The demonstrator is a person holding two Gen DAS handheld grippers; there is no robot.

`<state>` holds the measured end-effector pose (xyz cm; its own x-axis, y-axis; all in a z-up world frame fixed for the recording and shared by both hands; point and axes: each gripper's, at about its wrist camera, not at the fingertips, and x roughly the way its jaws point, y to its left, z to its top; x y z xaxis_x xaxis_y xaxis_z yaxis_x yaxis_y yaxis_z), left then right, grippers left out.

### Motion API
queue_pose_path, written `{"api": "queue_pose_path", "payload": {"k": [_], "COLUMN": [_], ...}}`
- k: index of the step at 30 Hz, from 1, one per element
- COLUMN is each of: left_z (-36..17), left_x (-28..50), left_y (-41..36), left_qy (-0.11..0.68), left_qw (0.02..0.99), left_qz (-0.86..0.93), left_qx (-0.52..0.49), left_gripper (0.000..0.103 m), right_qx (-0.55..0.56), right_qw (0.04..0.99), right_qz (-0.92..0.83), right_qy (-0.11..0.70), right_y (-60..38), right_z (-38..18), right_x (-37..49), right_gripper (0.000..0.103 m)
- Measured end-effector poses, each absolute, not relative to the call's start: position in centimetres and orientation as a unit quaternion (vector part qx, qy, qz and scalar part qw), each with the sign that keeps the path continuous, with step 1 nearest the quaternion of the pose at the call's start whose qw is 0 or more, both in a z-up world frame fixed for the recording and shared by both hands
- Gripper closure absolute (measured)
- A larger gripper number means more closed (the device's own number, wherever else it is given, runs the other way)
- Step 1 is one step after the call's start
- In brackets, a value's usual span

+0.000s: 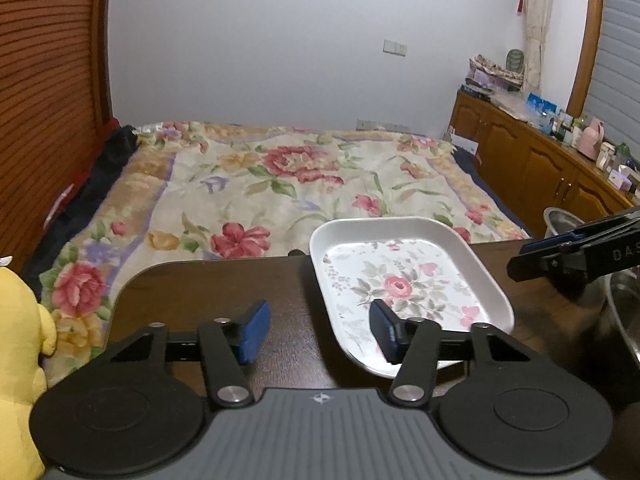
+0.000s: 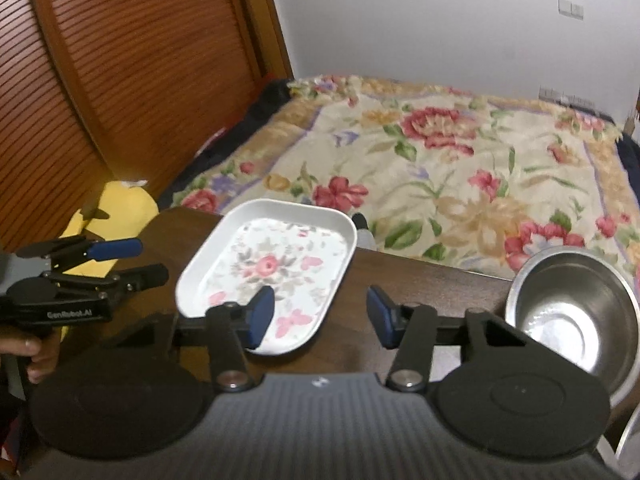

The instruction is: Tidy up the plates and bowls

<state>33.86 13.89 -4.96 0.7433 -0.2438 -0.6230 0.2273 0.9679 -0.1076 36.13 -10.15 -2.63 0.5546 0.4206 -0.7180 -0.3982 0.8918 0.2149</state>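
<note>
Bed (image 1: 280, 176) behind dark bench (image 1: 200, 292). Floral plate (image 1: 404, 288) lies flat on the bench, at its far edge. Steel bowl (image 2: 572, 312) fully seen only in right view, right of the plate. Left gripper (image 1: 318, 330) and right gripper (image 2: 320, 314): fingers apart, holding nothing. Yellow toy (image 1: 20, 360) at left.

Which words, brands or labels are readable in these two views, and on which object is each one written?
"GenRobot.AI": on the left gripper, on its black body, right wrist view.
"DAS": on the right gripper, cut by the frame edge, left wrist view.
Boxes on the wooden cabinet: too small to read.
</note>
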Motion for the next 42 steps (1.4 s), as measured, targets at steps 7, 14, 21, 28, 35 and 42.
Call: {"api": "queue_pose_path", "payload": {"k": [7, 14, 21, 28, 35, 42], "left_z": [-6.3, -6.7, -6.7, -6.8, -5.7, -3.3], "left_x": [35.1, 35.6, 35.6, 35.5, 34.4, 31.9], "left_y": [14.4, 14.4, 14.0, 13.9, 14.1, 14.0], "left_qy": [0.349, 0.355, 0.359, 0.36, 0.365, 0.348], "left_qw": [0.927, 0.924, 0.922, 0.92, 0.918, 0.926], "left_qz": [-0.134, -0.142, -0.144, -0.15, -0.148, -0.145], "left_qx": [-0.025, -0.034, -0.035, -0.045, -0.043, -0.032], "left_gripper": [0.06, 0.07, 0.089, 0.092, 0.093, 0.092], "right_qx": [0.029, 0.022, 0.023, 0.023, 0.017, 0.02], "right_qw": [0.868, 0.857, 0.853, 0.848, 0.839, 0.845], "right_qz": [0.238, 0.242, 0.239, 0.248, 0.262, 0.267], "right_qy": [0.435, 0.455, 0.463, 0.468, 0.477, 0.463], "right_y": [-9.6, -8.9, -9.1, -9.0, -8.3, -8.3], "right_z": [-4.4, -5.7, -6.1, -6.4, -6.6, -5.5], "right_x": [38.6, 39.2, 39.7, 39.9, 39.4, 37.9], "right_gripper": [0.062, 0.072, 0.075, 0.082, 0.09, 0.09]}}
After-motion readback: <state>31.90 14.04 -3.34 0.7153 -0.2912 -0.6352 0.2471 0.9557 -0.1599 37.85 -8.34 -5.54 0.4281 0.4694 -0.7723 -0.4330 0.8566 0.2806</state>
